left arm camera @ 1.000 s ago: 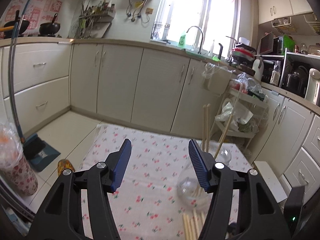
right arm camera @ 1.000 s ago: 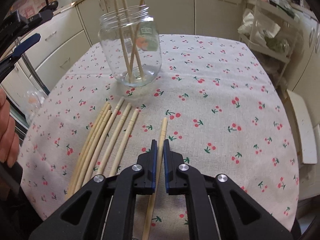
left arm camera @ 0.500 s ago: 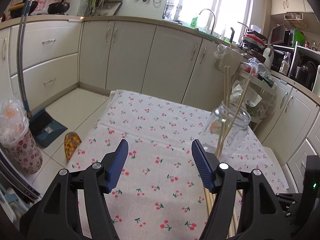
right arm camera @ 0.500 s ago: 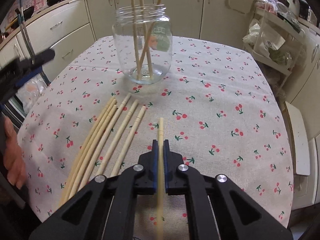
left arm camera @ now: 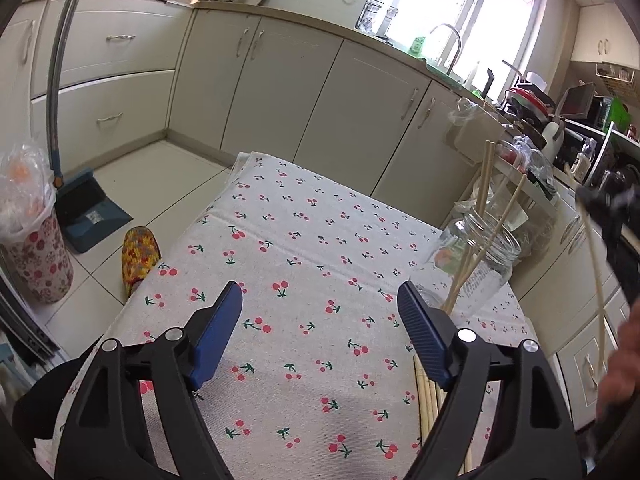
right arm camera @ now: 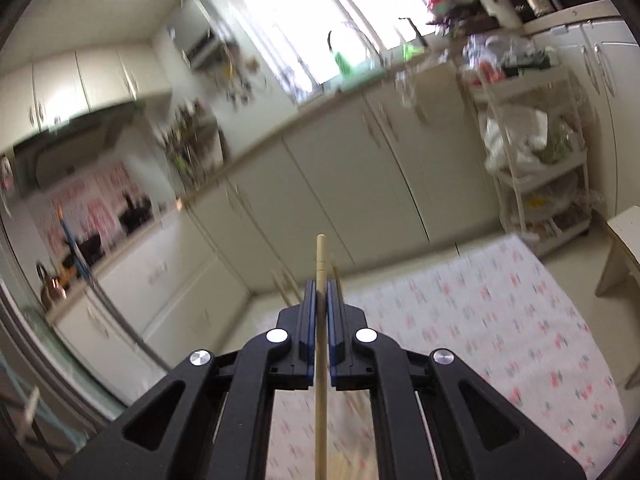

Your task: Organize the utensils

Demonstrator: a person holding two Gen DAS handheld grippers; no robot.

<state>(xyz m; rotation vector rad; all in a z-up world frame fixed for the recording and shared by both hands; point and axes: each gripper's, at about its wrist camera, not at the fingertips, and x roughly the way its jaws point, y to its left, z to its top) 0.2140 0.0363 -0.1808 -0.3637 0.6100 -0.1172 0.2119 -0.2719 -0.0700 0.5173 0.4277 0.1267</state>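
A clear glass jar [left arm camera: 474, 260] with a few wooden chopsticks [left arm camera: 484, 196] standing in it sits on the cherry-print tablecloth [left arm camera: 304, 264], to the right of my left gripper [left arm camera: 320, 312], which is open and empty above the cloth. More chopsticks [left arm camera: 426, 396] lie flat on the cloth behind its right finger. My right gripper [right arm camera: 319, 284] is shut on one wooden chopstick [right arm camera: 320, 256], lifted off the table and pointing up; this view is blurred. The right gripper and its chopstick [left arm camera: 598, 280] also show at the right edge of the left wrist view, above the jar.
Cream kitchen cabinets [left arm camera: 280, 92] run along the far side. A dustpan [left arm camera: 90, 212], a floral bin [left arm camera: 36, 252] and a yellow slipper [left arm camera: 138, 256] are on the floor left of the table. A white trolley [right arm camera: 536, 152] stands at the right.
My right gripper has lifted the chopstick off the cloth and swung it upward, tilting the view toward the cabinets. My left gripper has tilted down toward the table, still open.
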